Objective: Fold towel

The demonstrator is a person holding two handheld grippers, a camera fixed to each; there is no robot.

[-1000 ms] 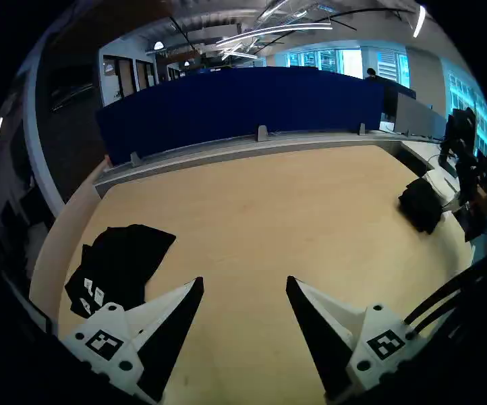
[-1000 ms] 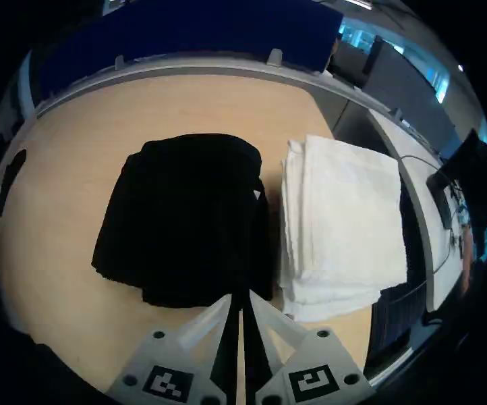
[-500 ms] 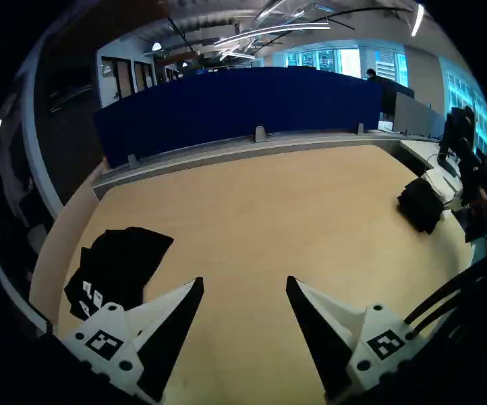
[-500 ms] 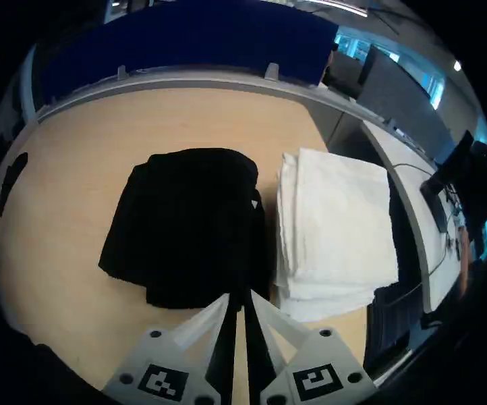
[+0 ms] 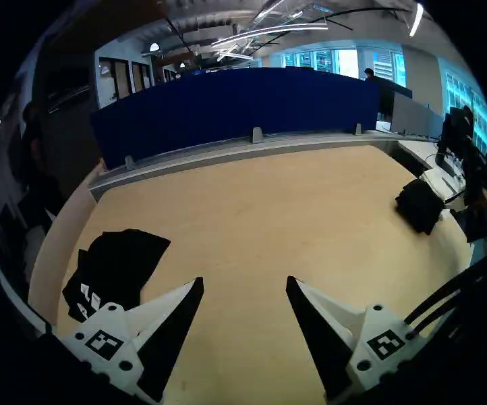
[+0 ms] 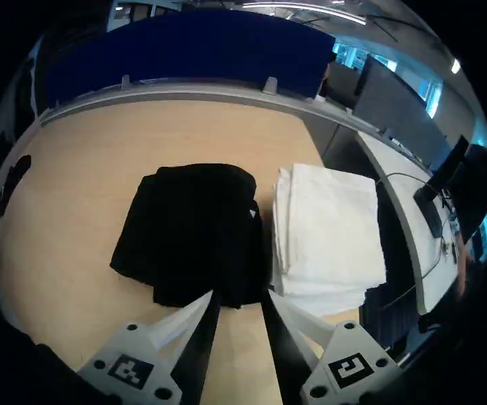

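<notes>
I am holding my left tongs (image 5: 243, 317) spread wide over bare wood, with nothing lying between the fingers. My right tongs (image 6: 238, 305) are standing parted by a narrow gap and gripping nothing. Their tips are sitting at the near edge of the black towel (image 6: 189, 236), and I cannot tell whether they are touching it. That towel is lying folded into a thick, roughly square pad on the table (image 6: 88, 175). Just beside it on the right, edges meeting, the white towels (image 6: 328, 229) are resting in a neat folded stack near the table's right end.

The tabletop is stretching away pale and wood-grained. In the left gripper view a black cloth (image 5: 115, 266) is lying crumpled just beyond my left finger, near the table's left edge, with white tags (image 5: 90, 300) showing on it. It is sitting well apart from the black towel (image 5: 419, 206), which is lying far off at the right.

In the right gripper view a grey second table (image 6: 409, 223) is running alongside, past the white stack. A grey rail (image 5: 243, 145) is running along the far edge of my table, and a dark blue partition (image 5: 243, 108) is standing right behind it. Beyond the partition, windows (image 5: 338, 61) are glowing blue. Long ceiling lights (image 5: 270, 30) are shining among exposed pipes overhead.
</notes>
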